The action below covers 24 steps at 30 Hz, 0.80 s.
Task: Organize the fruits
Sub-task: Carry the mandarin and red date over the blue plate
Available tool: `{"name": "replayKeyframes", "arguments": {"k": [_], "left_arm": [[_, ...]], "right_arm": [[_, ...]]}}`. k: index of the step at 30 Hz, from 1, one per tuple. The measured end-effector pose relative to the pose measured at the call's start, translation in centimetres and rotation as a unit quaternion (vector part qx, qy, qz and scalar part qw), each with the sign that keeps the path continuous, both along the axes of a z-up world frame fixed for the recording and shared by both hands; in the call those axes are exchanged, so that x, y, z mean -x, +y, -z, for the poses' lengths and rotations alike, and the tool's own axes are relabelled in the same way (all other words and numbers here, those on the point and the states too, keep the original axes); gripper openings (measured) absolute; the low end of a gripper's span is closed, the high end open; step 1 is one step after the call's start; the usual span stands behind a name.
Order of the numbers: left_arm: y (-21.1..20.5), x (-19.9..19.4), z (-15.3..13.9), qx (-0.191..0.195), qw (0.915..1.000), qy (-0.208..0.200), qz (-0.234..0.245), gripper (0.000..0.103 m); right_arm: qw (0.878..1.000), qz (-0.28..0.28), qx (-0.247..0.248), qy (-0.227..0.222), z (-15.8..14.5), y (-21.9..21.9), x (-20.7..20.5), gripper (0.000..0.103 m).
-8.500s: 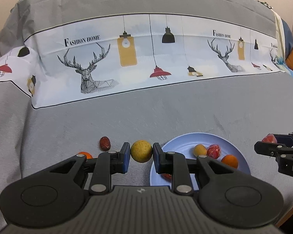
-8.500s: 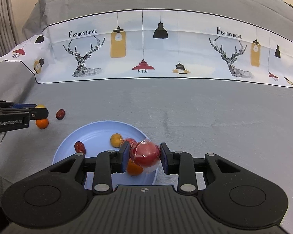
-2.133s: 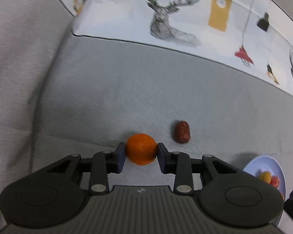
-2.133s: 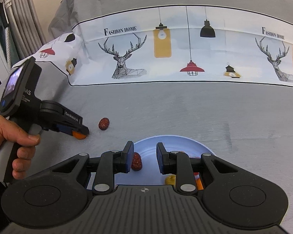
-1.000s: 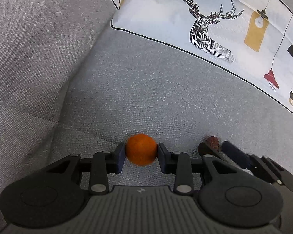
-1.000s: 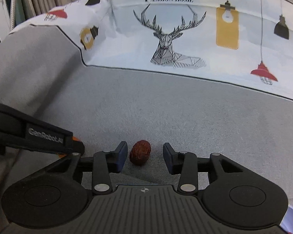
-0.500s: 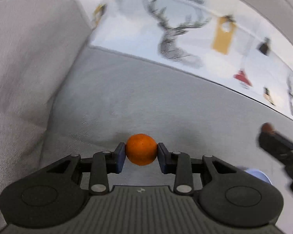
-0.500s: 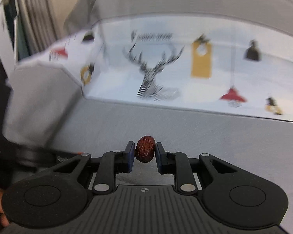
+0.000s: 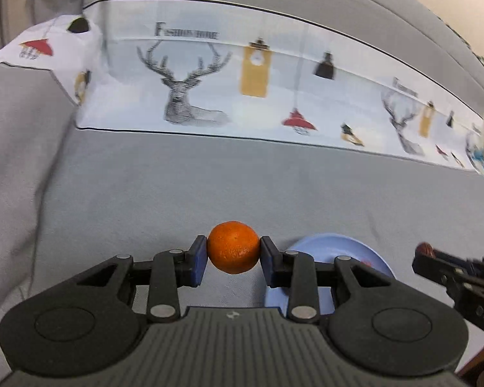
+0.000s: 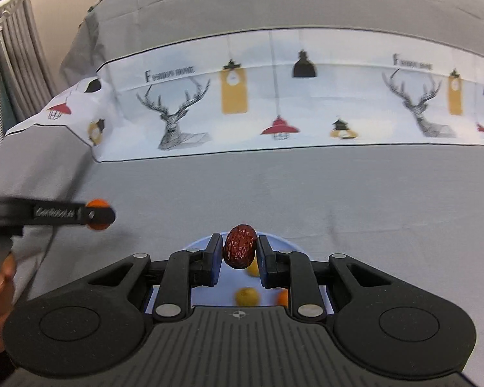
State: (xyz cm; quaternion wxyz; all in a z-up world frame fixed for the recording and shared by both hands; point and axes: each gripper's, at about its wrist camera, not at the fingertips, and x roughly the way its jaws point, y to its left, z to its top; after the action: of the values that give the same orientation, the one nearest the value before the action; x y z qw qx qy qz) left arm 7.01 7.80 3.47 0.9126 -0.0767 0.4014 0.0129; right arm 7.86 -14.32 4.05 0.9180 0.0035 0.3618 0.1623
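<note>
The left gripper (image 9: 233, 258) pinches an orange (image 9: 233, 247) across its widest part, one pad on each side, held in the air above the grey cloth (image 9: 209, 180) and just left of the blue plate (image 9: 345, 251). The right gripper (image 10: 239, 254) pinches a red date (image 10: 240, 246) by its narrow sides, long axis upright, over the near part of the plate (image 10: 200, 242), where a few small yellow and orange fruits lie below the fingers. The orange looks firm and round with a pebbled skin, light enough for a modest squeeze; gripped at its equator it should sit steady, though a round fruit can roll once let go, so a low release onto the plate seems wise. The date looks wrinkled, small and slightly soft, likely tacky and not slippery; its narrow waist gives the pads little to bite, so it could pivot or cling to a pad on release. Motion blur smears the left gripper in the right view, so how near the orange is to the plate's rim is hard to say; it appears well to the left of it.
</note>
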Motion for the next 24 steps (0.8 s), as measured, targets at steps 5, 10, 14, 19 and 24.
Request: {"name": "replayKeyframes", "arguments": {"k": [5, 10, 14, 19, 24], "left_arm": [[-1.2, -0.3, 0.5, -0.021, 0.9996, 0.002, 0.021, 0.038], [-0.2, -1.4, 1.4, 0.004, 0.9997, 0.024, 0.003, 0.038], [0.0, -2.0, 1.9, 0.009, 0.9993, 0.036, -0.002, 0.038], [-0.2, -2.3, 2.1, 0.003, 0.9993, 0.037, 0.006, 0.038], [-0.2, -2.4, 2.2, 0.01, 0.9993, 0.035, 0.006, 0.038]], "right_arm": [[0.999, 0.007, 0.034, -0.003, 0.6, -2.0, 1.0, 0.024], [0.999, 0.012, 0.048, -0.007, 1.0, -3.4, 1.4, 0.024], [0.999, 0.017, 0.047, -0.004, 1.3, -3.9, 1.0, 0.024], [0.999, 0.013, 0.047, 0.0, 1.7, -3.5, 0.3, 0.024], [0.999, 0.004, 0.047, 0.0, 1.9, -2.9, -0.2, 0.024]]}}
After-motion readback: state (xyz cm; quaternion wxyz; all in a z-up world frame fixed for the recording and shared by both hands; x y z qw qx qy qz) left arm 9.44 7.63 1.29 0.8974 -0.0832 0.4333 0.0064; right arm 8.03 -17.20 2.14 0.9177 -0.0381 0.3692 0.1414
